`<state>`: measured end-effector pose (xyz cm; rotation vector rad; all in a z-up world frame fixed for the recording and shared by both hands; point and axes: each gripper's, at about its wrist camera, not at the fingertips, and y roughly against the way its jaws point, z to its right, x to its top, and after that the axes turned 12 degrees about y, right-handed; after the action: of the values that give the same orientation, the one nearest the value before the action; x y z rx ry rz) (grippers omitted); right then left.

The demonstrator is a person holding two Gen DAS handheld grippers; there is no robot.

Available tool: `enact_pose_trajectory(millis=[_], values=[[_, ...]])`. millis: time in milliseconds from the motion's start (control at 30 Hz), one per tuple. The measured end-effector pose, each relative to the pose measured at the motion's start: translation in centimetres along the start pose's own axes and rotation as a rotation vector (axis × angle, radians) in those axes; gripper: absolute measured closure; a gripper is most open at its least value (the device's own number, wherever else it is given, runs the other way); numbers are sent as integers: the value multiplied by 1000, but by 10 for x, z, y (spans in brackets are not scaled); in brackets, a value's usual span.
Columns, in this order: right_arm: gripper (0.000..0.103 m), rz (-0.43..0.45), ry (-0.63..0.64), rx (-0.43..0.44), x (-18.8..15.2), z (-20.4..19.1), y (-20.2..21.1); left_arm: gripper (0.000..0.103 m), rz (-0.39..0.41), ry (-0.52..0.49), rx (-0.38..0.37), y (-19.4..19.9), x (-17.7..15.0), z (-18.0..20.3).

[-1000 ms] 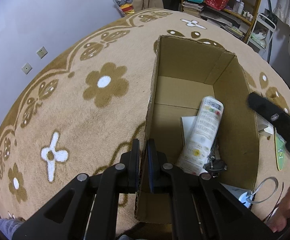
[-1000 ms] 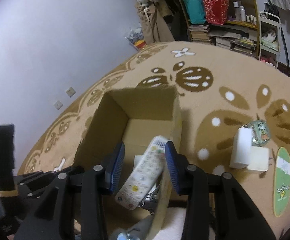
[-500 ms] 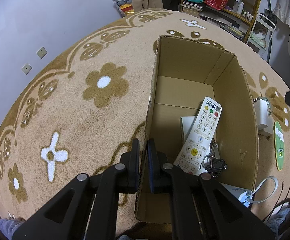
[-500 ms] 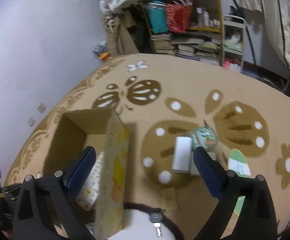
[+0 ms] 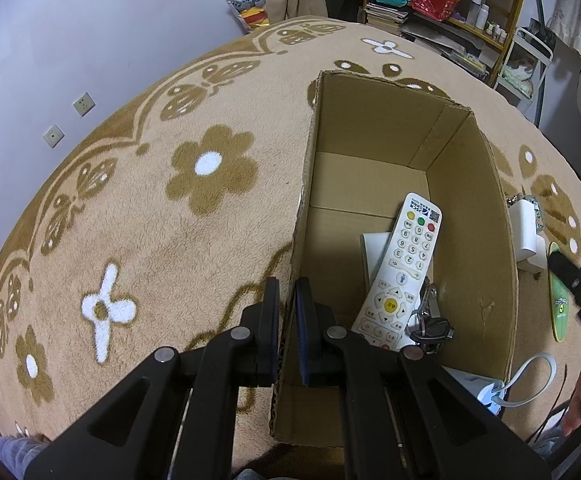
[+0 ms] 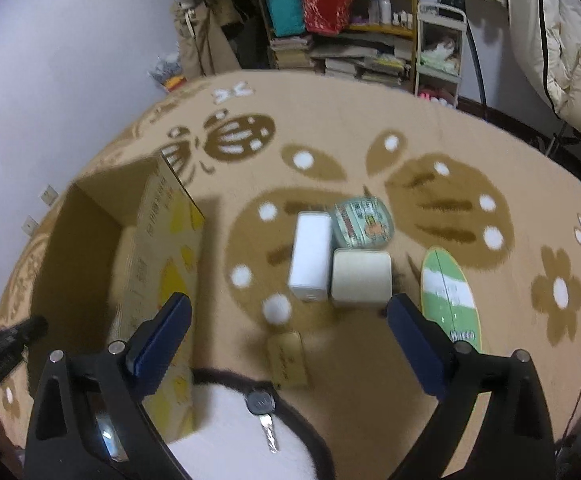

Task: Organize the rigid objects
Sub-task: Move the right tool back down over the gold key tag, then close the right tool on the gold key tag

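Seen from the left wrist, the left gripper (image 5: 288, 330) is clamped on the near wall of the cardboard box (image 5: 486, 216), holding it; a remote (image 5: 400, 270) lies inside. From the right wrist, the right gripper (image 6: 288, 332) gapes empty, nearer the white block (image 6: 309, 256), which lies straight ahead on the rug (image 6: 470, 128), long axis pointing away.

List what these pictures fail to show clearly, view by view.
- Left wrist view: the flat white item in the cardboard box lies mostly under the remote; what it is stays unclear.
- Left wrist view: the box wall hides most of the white blocks on the carpet.
- Right wrist view: motion blur makes the round tin print and the small tan card unreadable.
- Right wrist view: the box's near wall hides its contents.
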<state>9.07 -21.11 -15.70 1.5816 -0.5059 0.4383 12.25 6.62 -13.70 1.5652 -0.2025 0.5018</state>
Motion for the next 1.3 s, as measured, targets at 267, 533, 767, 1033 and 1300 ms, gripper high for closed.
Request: enact_pose_trajectory(millis=[267,533,767,1033,1300], values=[[0,-97,86,-36,-21,-12,-27,96,4,-4,5,0,-1,0],[0,-188,164,-92,-37,-20,-50,96,4,-3,5,2,-1,0],[0,-247,207,-88,-51,-25,-67,95,1,2,2,2,-1,2],[0,-244,258,-49,-53,-40,-63,95,1,2,1,2,-1,2],[17,-277,330,-42,-63,-57,-68,95,0,5,-1,2,-1,2]])
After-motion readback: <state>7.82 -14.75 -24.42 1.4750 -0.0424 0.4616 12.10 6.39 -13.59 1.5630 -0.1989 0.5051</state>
